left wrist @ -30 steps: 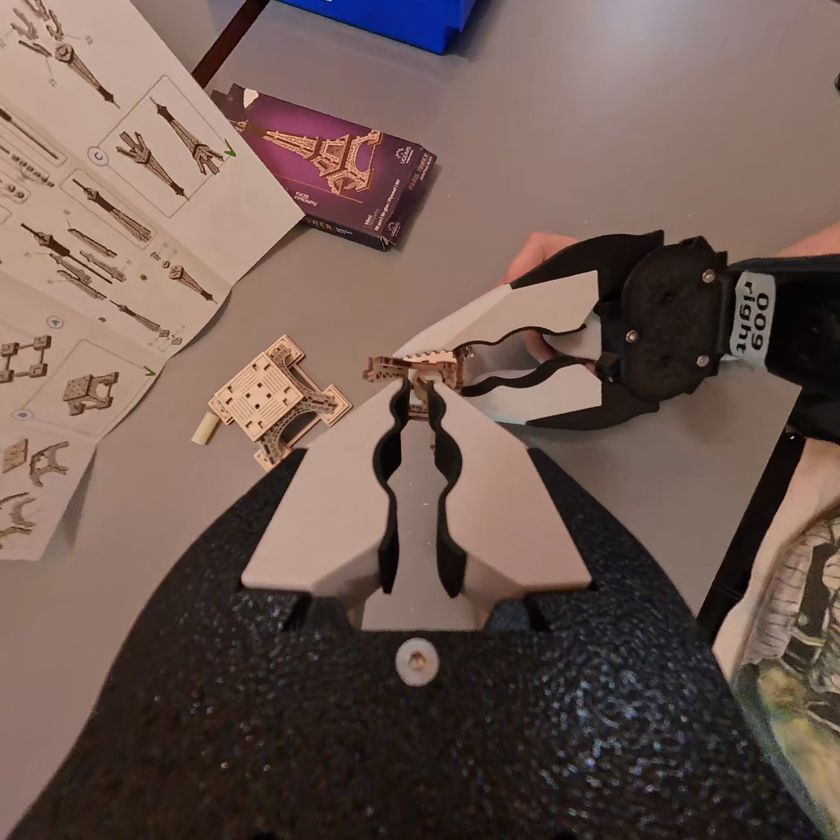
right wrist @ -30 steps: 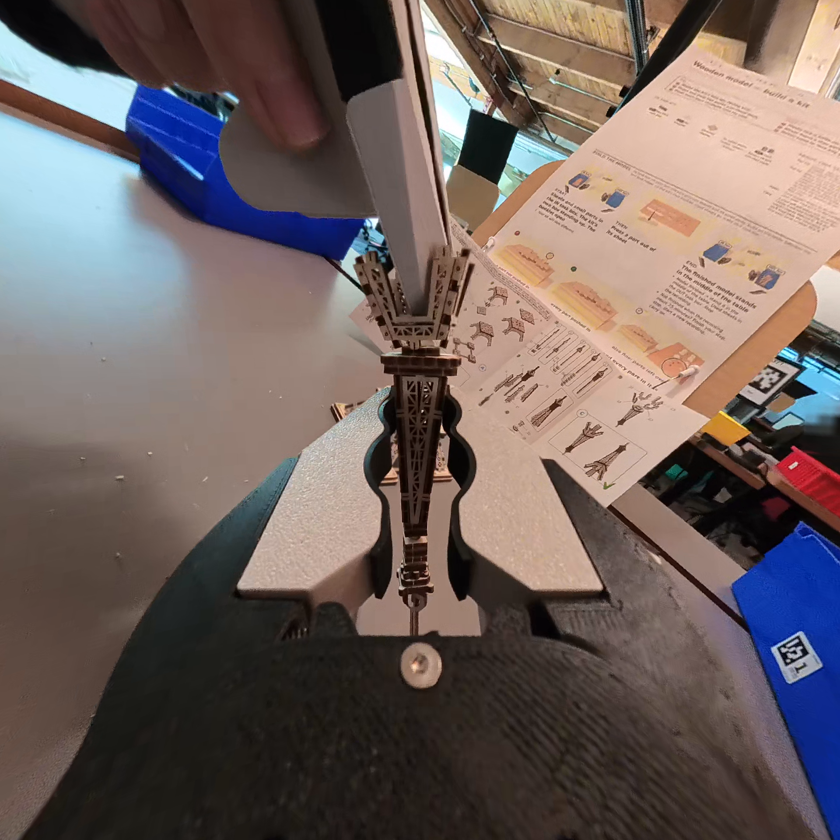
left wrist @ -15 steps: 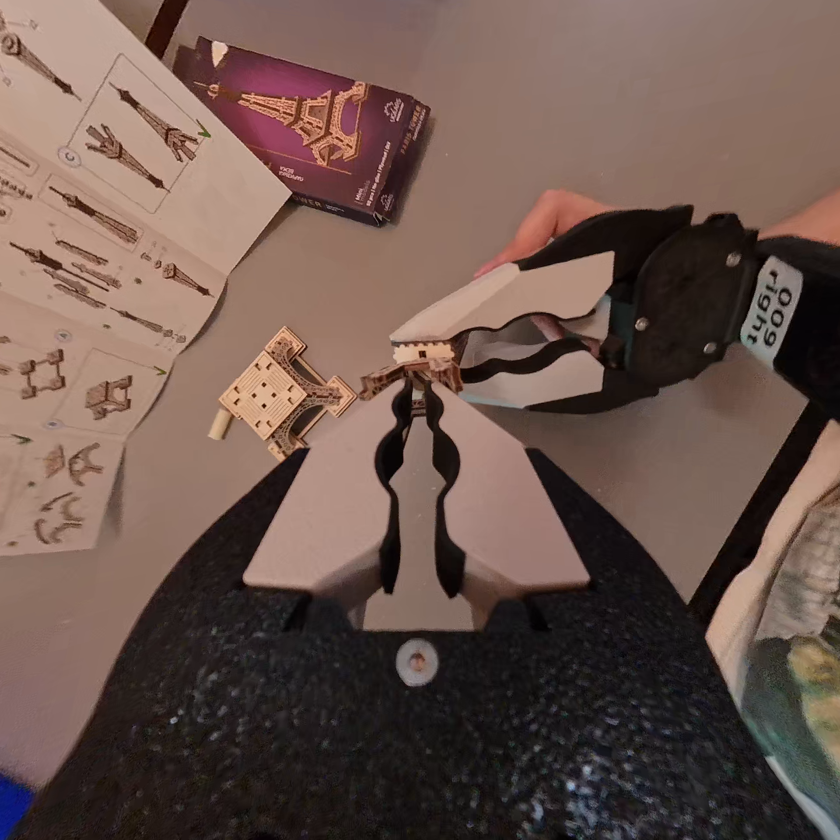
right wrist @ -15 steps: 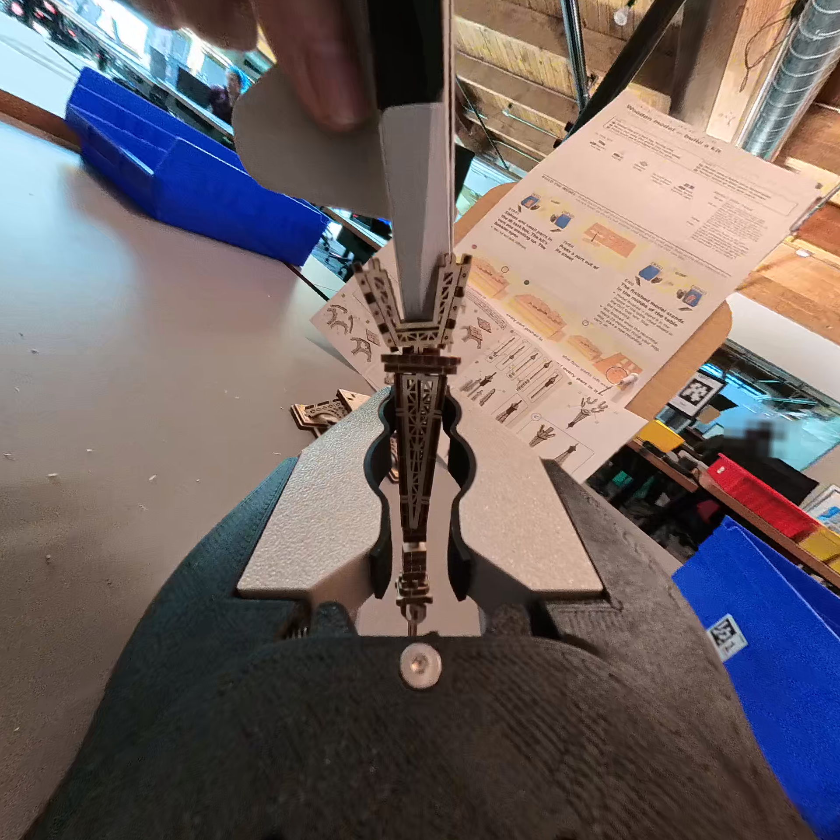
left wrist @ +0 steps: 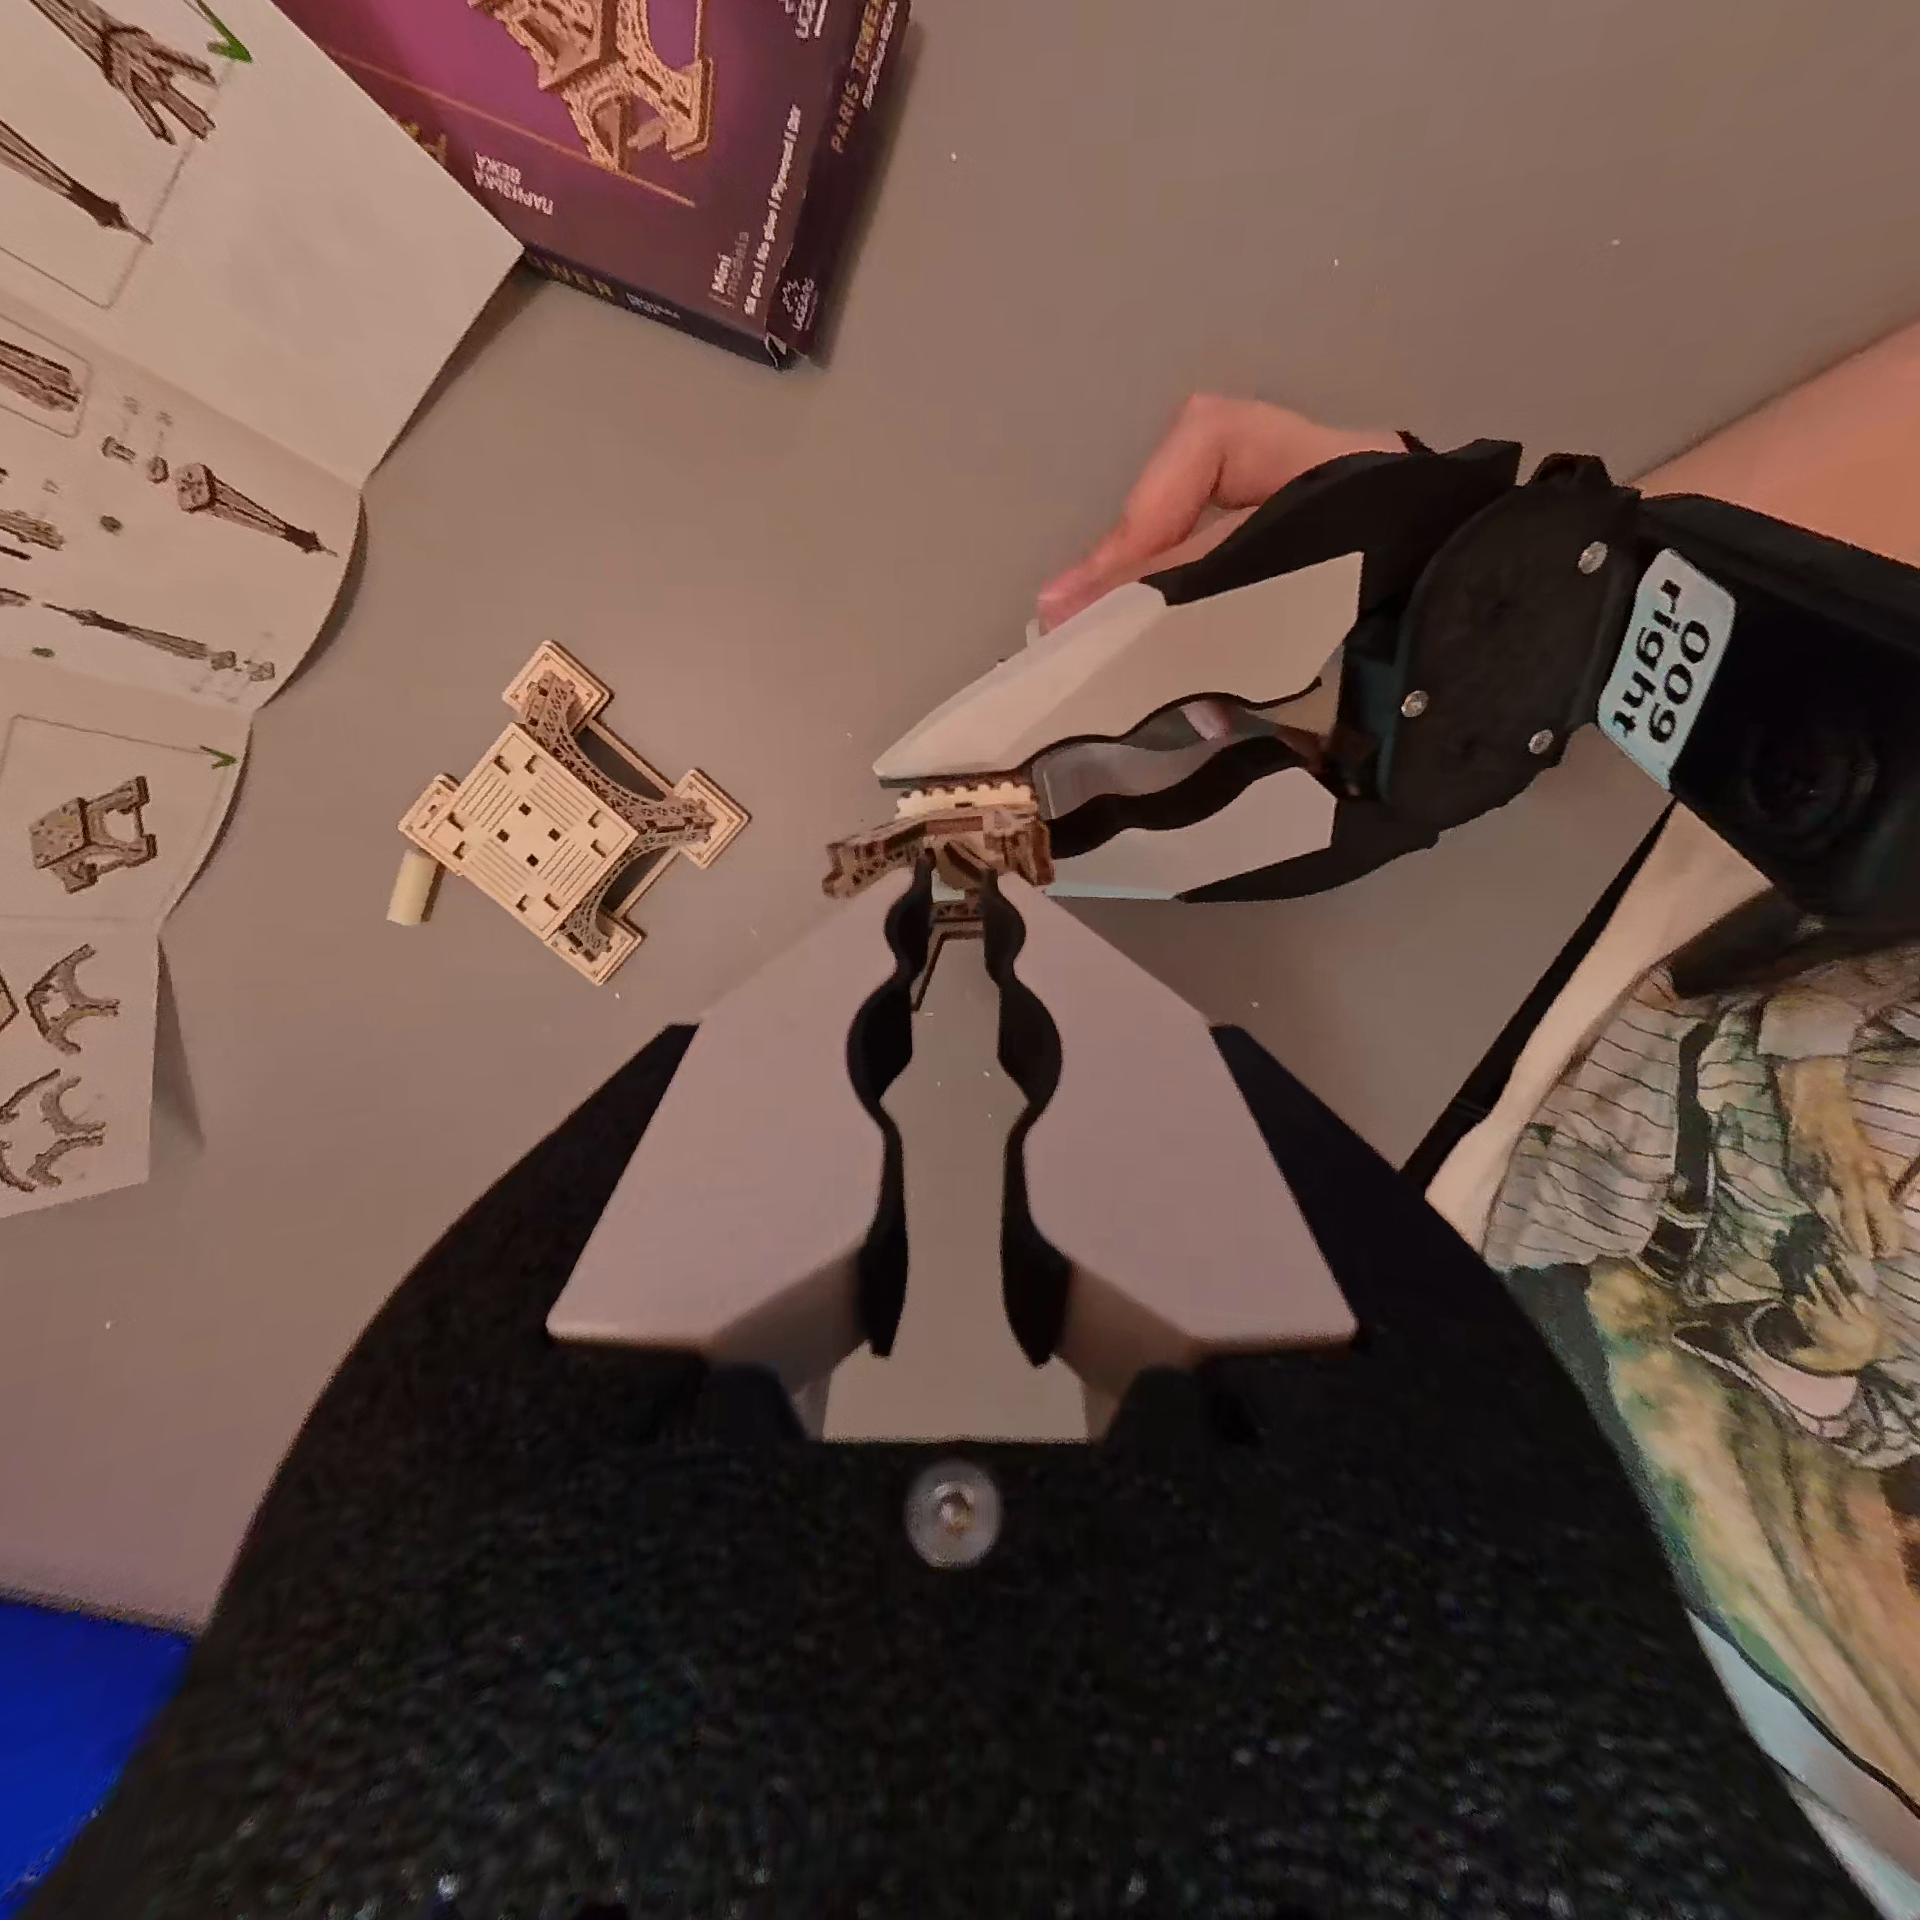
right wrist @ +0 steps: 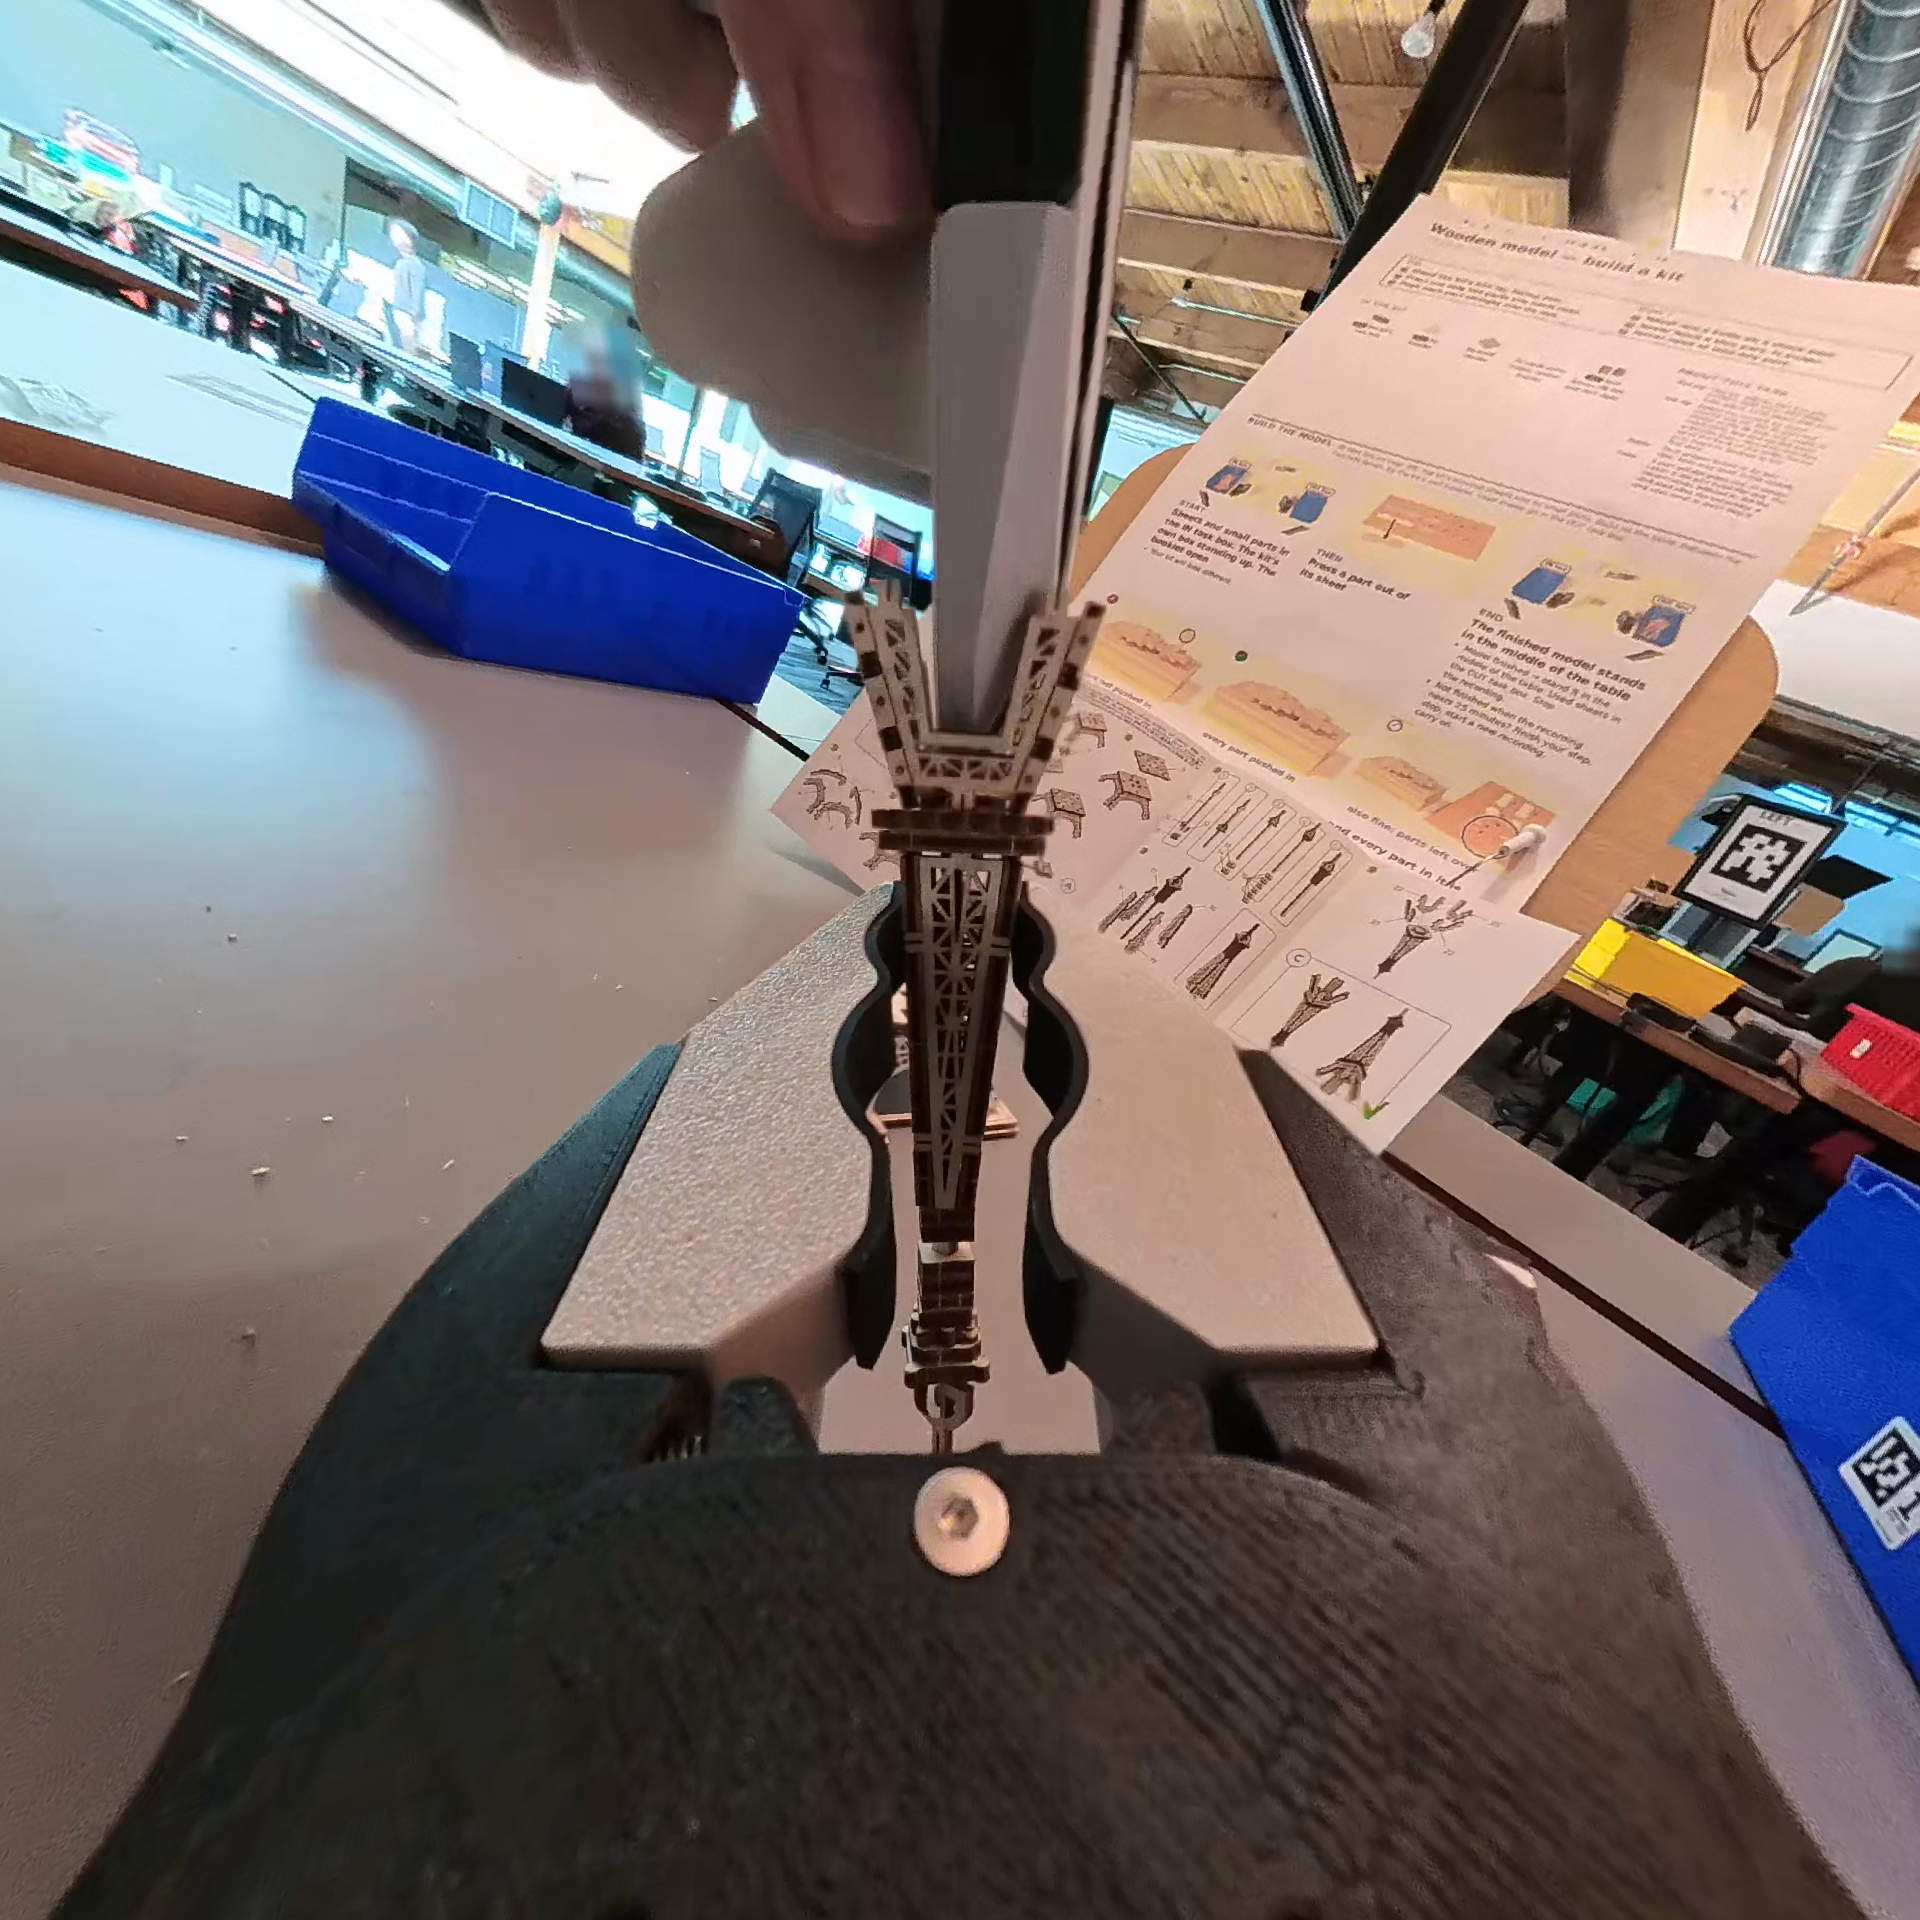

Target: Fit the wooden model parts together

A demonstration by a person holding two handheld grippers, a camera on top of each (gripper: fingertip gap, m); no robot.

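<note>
Between my right gripper's [right wrist: 961, 935] fingers sits the tower [right wrist: 956, 997], clamped along its shaft, spire toward the camera, legs splayed outward. My left gripper [left wrist: 951, 909], fingers narrowed to a slit, pokes between those legs; I cannot tell if it pinches anything. Risk: prying sideways could snap the thin lattice. On the table [left wrist: 1247, 260] waits the base [left wrist: 566, 810], unfitted

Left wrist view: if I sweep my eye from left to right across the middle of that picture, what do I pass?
Folded white instruction sheet with drawings → flat pale wooden tower base lying on the grey table → small brown wooden tower piece at the fingertips → right gripper, grey-fingered and black-bodied → person's patterned shirt.
</note>
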